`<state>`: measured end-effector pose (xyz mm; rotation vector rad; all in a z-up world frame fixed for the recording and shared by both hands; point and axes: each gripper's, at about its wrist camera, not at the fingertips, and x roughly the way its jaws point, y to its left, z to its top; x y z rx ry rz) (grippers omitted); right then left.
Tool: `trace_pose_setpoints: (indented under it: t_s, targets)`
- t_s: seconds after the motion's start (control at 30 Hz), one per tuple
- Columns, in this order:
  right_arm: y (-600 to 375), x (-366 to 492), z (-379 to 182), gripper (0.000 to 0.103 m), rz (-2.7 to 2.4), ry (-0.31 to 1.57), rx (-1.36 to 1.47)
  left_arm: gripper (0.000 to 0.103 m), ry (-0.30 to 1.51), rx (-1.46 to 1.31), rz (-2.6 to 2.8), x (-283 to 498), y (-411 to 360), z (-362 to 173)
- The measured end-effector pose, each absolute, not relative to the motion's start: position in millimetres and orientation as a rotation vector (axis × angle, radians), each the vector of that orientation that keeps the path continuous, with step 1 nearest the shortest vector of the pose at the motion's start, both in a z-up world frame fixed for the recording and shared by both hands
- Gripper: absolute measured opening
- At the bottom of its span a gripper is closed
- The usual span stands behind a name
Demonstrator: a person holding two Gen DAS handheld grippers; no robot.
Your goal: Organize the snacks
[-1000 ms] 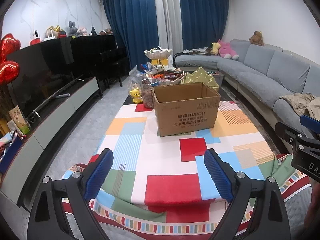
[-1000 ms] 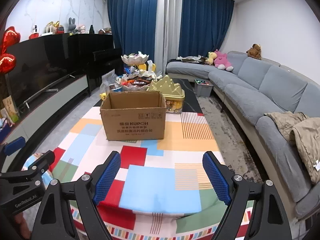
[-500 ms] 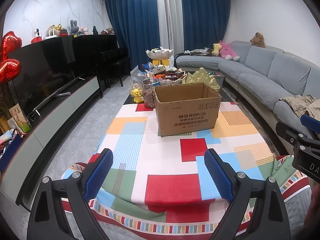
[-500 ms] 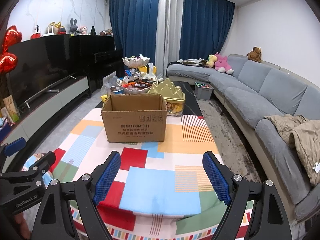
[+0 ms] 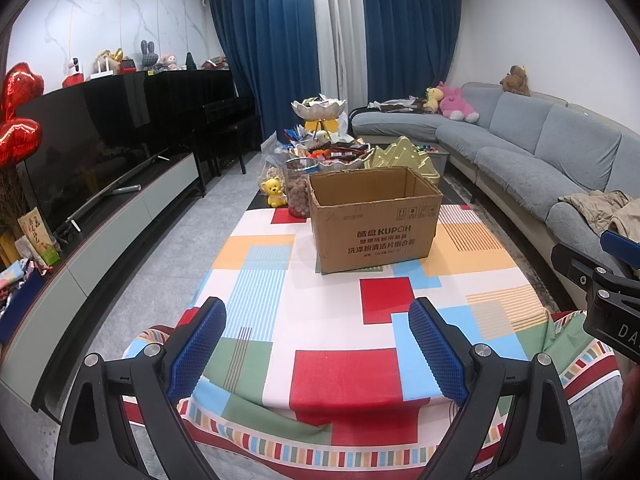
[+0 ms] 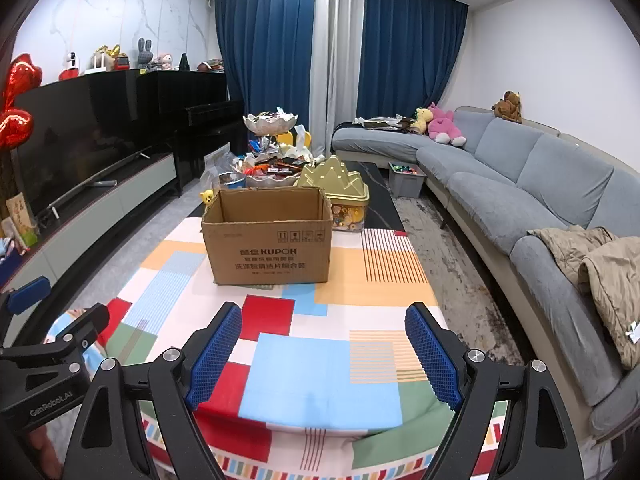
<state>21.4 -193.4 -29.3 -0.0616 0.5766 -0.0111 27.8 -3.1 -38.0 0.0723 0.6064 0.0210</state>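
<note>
Surface (image 5: 332, 328): a long low table under a patchwork cloth of coloured blocks; the near half carries nothing but the cloth.

Cardboard box (image 5: 374, 220): stands upright at mid-surface, top flaps open. Neither view looks down into it, so its contents cannot be told.

Gold-lidded tin (image 6: 340, 196): just behind the box on its right side, at the dark far end of the surface.

Snacks (image 5: 332, 152): heaped in a tiered bowl stand and a low dish behind the box, with a jar of brown round pieces (image 5: 296, 192) beside them. The heap looks loose and mixed.

Left hand-held gripper (image 5: 316, 356) and right hand-held gripper (image 6: 324, 356): both spread wide, nothing between the pads, held over the near edge of the surface and well apart from the box and the snacks.

Assessment: a large share of the snacks lies outside the box. Whether some already sit inside, or whether the box serves as the container at all, the views do not settle. The scene fits sorting at an early point or a pause between loads.
</note>
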Motion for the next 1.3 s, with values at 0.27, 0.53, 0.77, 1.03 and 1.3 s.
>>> trace_pose_setpoints:
  t_s: [0.27, 0.53, 0.77, 1.03, 1.3]
  targets:
    - [-194.4, 20.7, -31.2, 0.085, -0.013, 0.580, -0.059, 0.094, 0.606, 0.071, 0.022, 27.5, -2.7, -38.3]
    - [-194.7, 20.8, -30.8, 0.085, -0.013, 0.580, -0.057, 0.094, 0.611, 0.062, 0.020, 26.8, -2.8, -38.8]
    - [-195.1, 20.9, -30.7, 0.085, -0.013, 0.580, -0.057, 0.094, 0.611, 0.062, 0.020, 27.0, -3.3, -38.7]
    - [-196.2, 20.9, -32.2, 0.085, -0.015, 0.583, -0.053, 0.094, 0.611, 0.062, 0.020, 27.0, -3.0, -38.7]
    - [-196.9, 21.1, -31.8, 0.085, -0.014, 0.582, -0.053, 0.094, 0.612, 0.060, 0.019, 27.0, -3.6, -38.9]
